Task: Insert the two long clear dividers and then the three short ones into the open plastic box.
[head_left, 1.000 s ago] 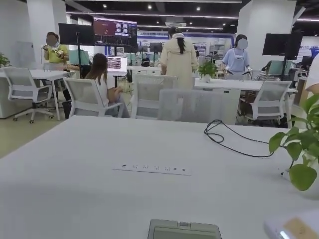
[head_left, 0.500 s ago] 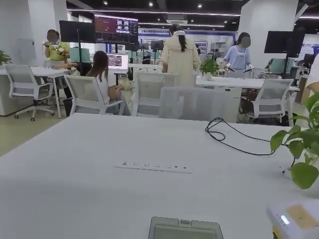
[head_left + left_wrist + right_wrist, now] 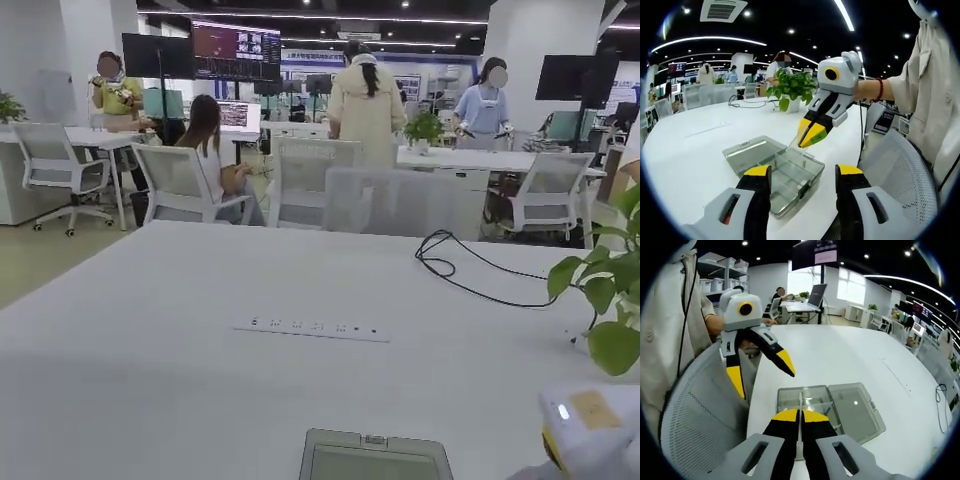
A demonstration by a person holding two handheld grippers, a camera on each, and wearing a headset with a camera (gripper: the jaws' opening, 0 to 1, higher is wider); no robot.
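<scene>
Here the open box (image 3: 840, 412) sits at the near edge of the worktop (image 3: 850, 355), lid laid flat. The right gripper (image 3: 800, 415) has its fingers pinched together on a thin clear divider (image 3: 800, 401) above the box; the left gripper (image 3: 802, 175) has its fingers spread wide, empty.

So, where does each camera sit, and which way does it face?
Head view: on the person's head, facing forward across the table; the open plastic box and part of a gripper at the bottom edge.
Left gripper view: on the left gripper, along its open jaws toward the box; hand and sleeve show.
Right gripper view: on the right gripper, shut on a clear divider, facing the box; sleeve shows.
Shared: both gripper views show the box and the other gripper.
</scene>
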